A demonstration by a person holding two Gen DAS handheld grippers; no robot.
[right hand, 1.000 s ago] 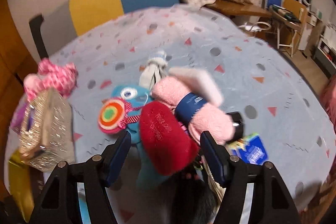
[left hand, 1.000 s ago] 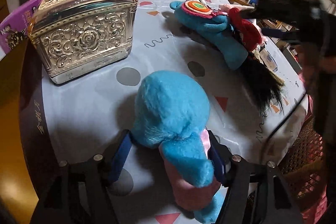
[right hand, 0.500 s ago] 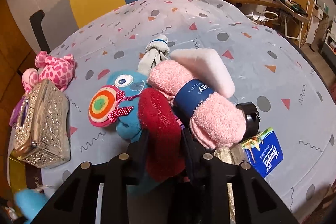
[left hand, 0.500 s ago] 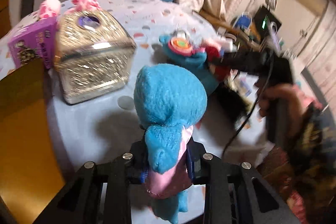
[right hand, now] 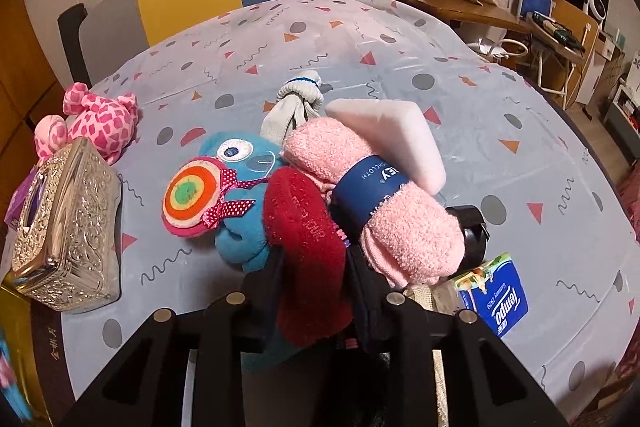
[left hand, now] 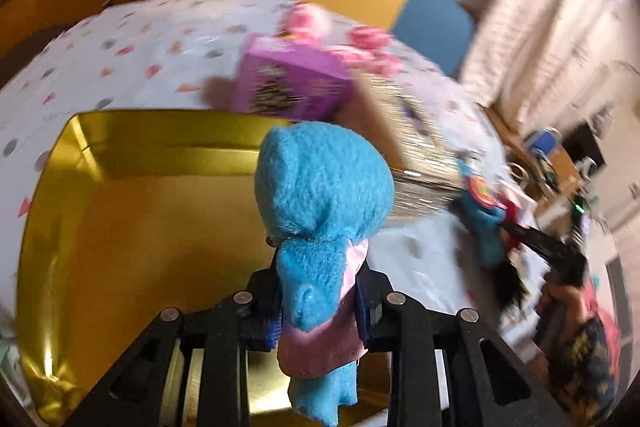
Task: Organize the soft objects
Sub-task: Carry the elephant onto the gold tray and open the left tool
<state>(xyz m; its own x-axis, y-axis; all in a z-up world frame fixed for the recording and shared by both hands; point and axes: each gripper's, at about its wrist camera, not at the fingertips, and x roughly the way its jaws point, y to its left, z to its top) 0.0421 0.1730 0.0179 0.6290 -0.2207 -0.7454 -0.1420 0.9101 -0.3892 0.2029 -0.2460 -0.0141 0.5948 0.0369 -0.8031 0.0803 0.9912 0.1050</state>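
In the left wrist view, the left gripper (left hand: pixel 320 301) is clenched on a blue plush toy (left hand: pixel 320 195), held above the gold tray (left hand: pixel 132 211). In the right wrist view, the right gripper (right hand: pixel 316 287) grips a red sock (right hand: pixel 308 247), which lies beside a pink rolled towel (right hand: pixel 384 203) on the table (right hand: pixel 440 47), right of the silver box (right hand: pixel 68 223).

Blue plush toy (left hand: pixel 320 187) over gold tray (left hand: pixel 132 219)

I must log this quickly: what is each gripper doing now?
Left gripper: closed on the blue plush toy.
Right gripper: closed on the red plush piece.
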